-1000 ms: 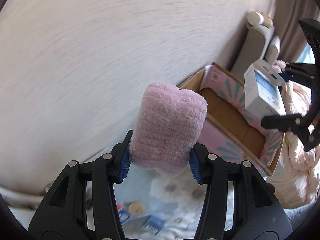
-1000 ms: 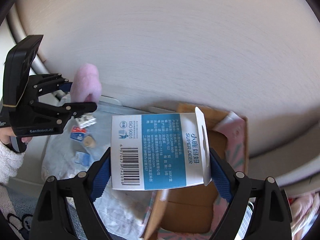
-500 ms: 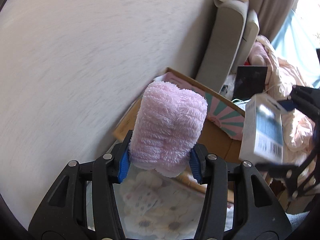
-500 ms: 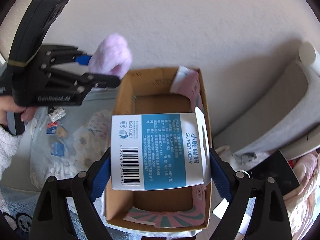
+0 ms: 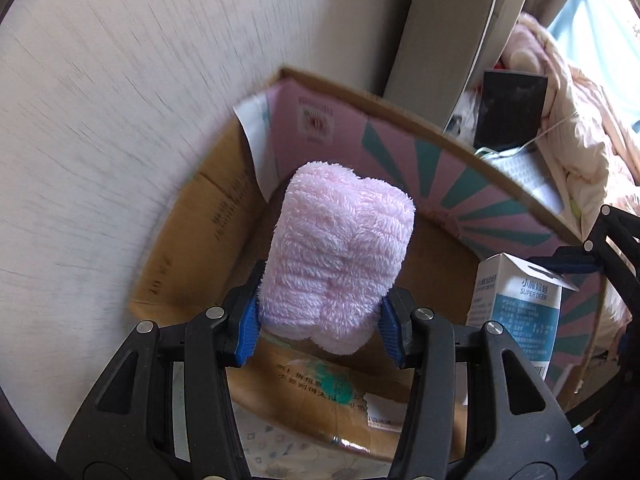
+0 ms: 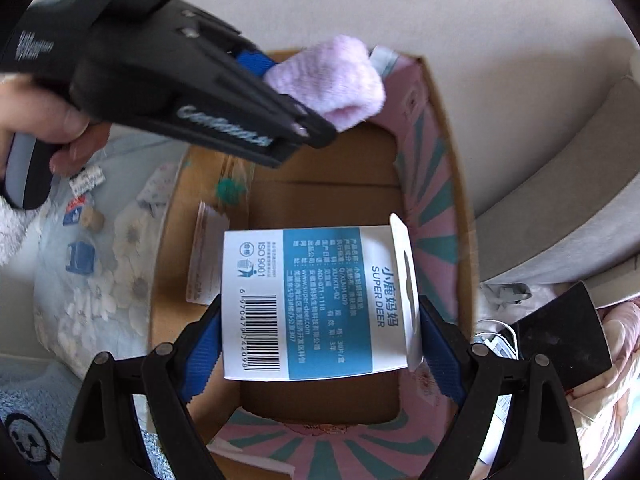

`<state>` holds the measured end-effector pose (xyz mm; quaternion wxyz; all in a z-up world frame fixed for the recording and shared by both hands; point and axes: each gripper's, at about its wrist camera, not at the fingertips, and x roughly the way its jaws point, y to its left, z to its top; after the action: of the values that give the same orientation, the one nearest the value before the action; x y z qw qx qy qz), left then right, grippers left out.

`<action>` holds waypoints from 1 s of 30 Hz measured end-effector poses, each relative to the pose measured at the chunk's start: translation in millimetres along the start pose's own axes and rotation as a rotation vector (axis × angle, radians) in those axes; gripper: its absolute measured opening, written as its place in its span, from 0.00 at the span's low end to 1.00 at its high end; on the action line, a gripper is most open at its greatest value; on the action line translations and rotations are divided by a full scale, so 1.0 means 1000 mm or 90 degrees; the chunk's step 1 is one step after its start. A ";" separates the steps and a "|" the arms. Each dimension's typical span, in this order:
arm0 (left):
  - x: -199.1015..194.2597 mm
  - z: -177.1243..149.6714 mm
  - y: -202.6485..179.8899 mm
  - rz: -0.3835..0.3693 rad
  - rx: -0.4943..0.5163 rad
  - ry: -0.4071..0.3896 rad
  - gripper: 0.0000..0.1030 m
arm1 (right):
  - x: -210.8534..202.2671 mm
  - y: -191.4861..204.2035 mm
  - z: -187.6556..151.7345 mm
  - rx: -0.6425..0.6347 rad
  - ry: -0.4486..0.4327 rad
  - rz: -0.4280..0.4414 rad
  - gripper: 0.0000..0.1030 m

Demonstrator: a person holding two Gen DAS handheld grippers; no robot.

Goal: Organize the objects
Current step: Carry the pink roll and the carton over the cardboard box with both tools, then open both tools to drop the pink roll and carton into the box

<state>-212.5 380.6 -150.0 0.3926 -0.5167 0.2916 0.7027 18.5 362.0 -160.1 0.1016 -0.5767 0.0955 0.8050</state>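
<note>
My left gripper [image 5: 318, 320] is shut on a rolled pink fluffy cloth [image 5: 340, 256], which hangs over the far end of an open cardboard box [image 5: 192, 240]. In the right wrist view the same pink fluffy cloth [image 6: 332, 80] pokes out past the left gripper's black body over the cardboard box [image 6: 460, 184]. My right gripper [image 6: 320, 340] is shut on a white and blue carton [image 6: 320, 304] printed with a barcode, held above the box's brown floor. That white and blue carton [image 5: 520, 312] also shows at the right of the left wrist view.
The box stands against a pale wall [image 5: 100, 80]. A floral sheet [image 6: 120, 248] with small blue packets [image 6: 80, 256] lies left of it. A grey cushion [image 6: 560, 200], a black panel [image 6: 560, 336] and pink bedding [image 5: 580, 140] lie to the right. A hand [image 6: 52, 120] grips the left tool.
Both grippers have come down and over the box with their loads. The pink cloth moved from beside the sheet to above the box's far end; the carton now hangs inside the box's outline.
</note>
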 end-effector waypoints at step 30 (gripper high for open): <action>0.000 -0.002 -0.006 0.034 0.011 -0.008 1.00 | 0.011 -0.011 -0.004 0.065 0.020 0.023 1.00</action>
<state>-206.4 382.3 -150.7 0.3801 -0.5011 0.3087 0.7135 21.8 372.1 -172.1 0.1149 -0.5817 0.1479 0.7916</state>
